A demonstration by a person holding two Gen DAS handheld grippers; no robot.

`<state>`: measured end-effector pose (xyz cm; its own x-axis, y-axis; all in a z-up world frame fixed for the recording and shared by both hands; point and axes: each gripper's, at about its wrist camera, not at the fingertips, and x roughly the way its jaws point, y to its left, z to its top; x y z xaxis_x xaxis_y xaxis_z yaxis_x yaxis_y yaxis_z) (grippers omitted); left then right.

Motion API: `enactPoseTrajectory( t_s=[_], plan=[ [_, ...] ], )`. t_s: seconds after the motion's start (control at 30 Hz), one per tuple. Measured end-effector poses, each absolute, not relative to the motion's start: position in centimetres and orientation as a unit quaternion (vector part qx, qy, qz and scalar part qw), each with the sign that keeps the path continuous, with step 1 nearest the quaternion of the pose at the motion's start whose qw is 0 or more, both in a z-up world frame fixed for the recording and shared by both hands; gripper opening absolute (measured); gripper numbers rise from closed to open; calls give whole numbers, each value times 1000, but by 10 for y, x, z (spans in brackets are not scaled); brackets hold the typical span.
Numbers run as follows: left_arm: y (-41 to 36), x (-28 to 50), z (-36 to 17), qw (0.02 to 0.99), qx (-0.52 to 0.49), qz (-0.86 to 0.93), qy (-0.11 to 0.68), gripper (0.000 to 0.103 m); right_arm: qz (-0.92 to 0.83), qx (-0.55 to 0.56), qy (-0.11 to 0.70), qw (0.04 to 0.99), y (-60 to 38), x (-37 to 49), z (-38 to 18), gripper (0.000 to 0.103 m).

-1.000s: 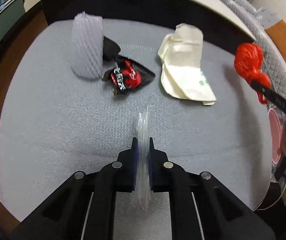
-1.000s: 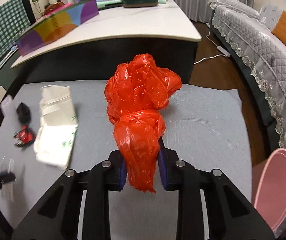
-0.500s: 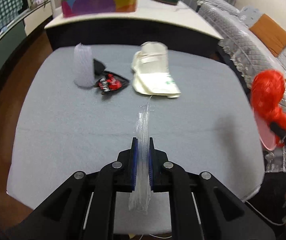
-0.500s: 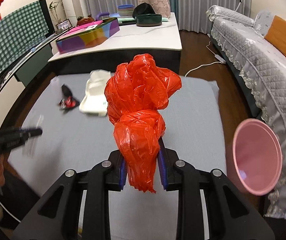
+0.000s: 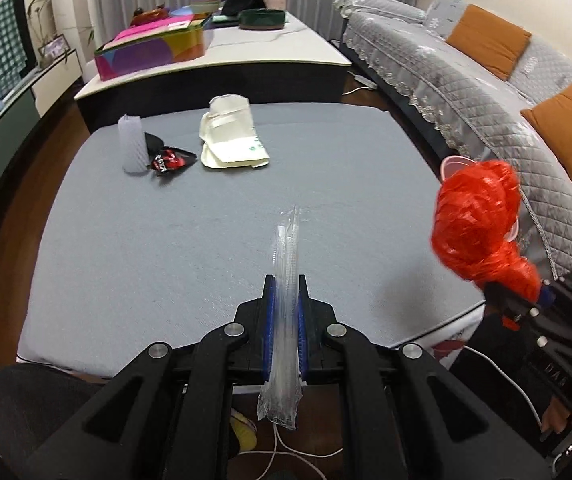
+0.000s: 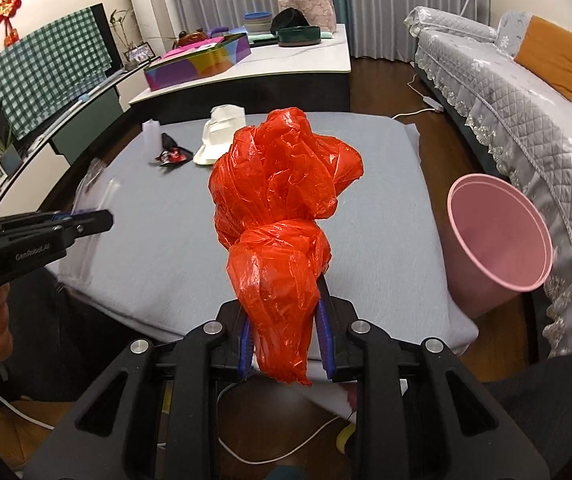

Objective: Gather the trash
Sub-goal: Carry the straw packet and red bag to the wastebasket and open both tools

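The left gripper pinches a clear plastic wrapper above the near edge of the grey bench. Farther right, the right gripper is clamped on a knotted red bag. A pink bin stands just beside the bench's right edge.

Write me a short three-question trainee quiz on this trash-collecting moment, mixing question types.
1. True or false: the right tongs are shut on the red plastic bag.
2. What do the left tongs hold? A) clear plastic wrapper B) white foam sleeve C) cream paper bag
3. Fill in: the pink bin stands on the floor to the ____ of the grey table in the right wrist view.

Key: 1 true; 2 A; 3 right.
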<state>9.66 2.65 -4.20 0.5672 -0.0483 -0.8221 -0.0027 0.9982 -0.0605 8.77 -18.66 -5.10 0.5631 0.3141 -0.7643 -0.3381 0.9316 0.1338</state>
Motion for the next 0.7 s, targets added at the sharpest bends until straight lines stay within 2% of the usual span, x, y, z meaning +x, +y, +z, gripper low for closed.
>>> enactPoseTrajectory(
  t_s=[0.7],
  plan=[
    [-2,91,-41,883,1,-23,469,9,194,18,438,877,-201,84,-56,27]
  ],
)
